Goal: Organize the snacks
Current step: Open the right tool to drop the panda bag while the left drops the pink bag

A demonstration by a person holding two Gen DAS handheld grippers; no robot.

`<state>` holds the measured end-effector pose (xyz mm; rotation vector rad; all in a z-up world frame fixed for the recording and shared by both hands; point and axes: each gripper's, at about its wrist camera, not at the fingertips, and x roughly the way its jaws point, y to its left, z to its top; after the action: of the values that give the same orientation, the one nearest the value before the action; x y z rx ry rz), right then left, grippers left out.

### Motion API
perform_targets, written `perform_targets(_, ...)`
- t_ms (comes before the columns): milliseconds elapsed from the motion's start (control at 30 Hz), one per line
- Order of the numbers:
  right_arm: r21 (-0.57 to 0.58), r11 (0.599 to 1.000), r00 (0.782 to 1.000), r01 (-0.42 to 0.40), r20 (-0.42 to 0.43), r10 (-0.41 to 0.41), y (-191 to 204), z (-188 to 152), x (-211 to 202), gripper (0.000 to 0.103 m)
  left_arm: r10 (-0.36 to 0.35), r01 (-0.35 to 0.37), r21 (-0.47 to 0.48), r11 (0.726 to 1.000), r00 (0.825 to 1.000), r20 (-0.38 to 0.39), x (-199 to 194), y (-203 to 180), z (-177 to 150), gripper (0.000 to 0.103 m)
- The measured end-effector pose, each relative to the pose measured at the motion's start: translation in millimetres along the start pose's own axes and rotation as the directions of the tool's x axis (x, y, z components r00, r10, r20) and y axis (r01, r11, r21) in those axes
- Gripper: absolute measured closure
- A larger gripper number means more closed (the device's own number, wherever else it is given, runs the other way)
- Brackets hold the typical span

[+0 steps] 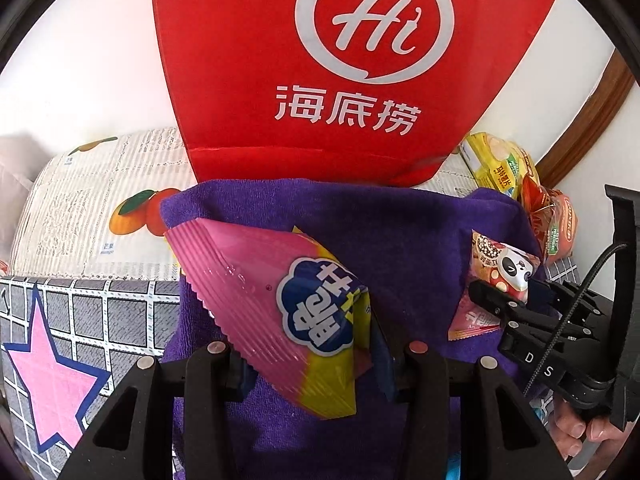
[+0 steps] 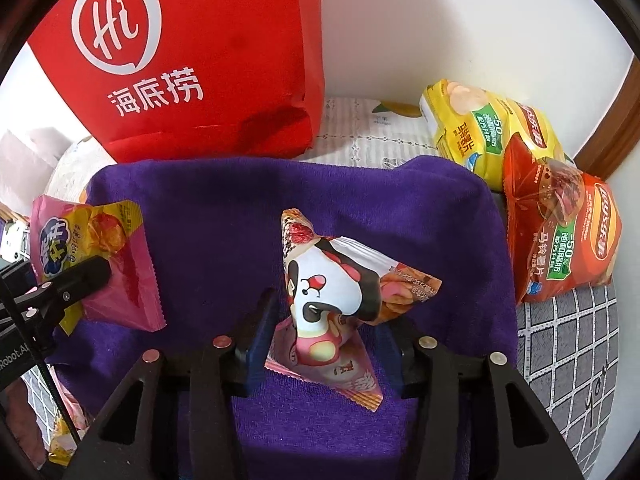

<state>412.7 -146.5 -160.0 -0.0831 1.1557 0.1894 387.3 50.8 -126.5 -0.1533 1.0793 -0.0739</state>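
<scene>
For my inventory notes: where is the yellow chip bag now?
In the right wrist view, the yellow chip bag lies at upper right, beside the wall, behind the red chip bag.

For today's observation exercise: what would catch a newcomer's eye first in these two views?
The tall red paper bag with its white logo, standing behind the purple towel. Next, the pink-and-yellow snack packet in the left claw, and the panda-print packet between the right claw's fingers. Yellow and orange chip bags lie at right.

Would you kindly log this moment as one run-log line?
left gripper: shut on pink-yellow snack packet | right gripper: open around panda snack packet | surface: purple towel | red paper bag: upright behind
</scene>
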Motion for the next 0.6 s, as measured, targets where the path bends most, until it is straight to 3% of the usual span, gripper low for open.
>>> perform_targets(133, 0.002, 1.0, 1.0, 0.021, 0.01, -0.021, -2.2, 1.1, -4.8, 0.046, -0.004, 0.004, -0.004, 1.0, 1.0, 0.002, -1.3, 1.9, 0.1, 0.059)
perform_targets(467, 0.023, 0.999, 0.997, 0.041, 0.064, -0.043, -13.4, 3.0, -29.0, 0.043, -0.021, 0.021, 0.01, 1.0, 1.0, 0.009, -6.3, -0.6, 0.3, 0.058)
perform_targets(600, 0.023, 0.999, 0.996, 0.041, 0.074, -0.042, -12.2, 2.8, -35.1, 0.043, -0.02, 0.019, 0.015, 1.0, 1.0, 0.023, -9.8, -3.6, 0.7, 0.049)
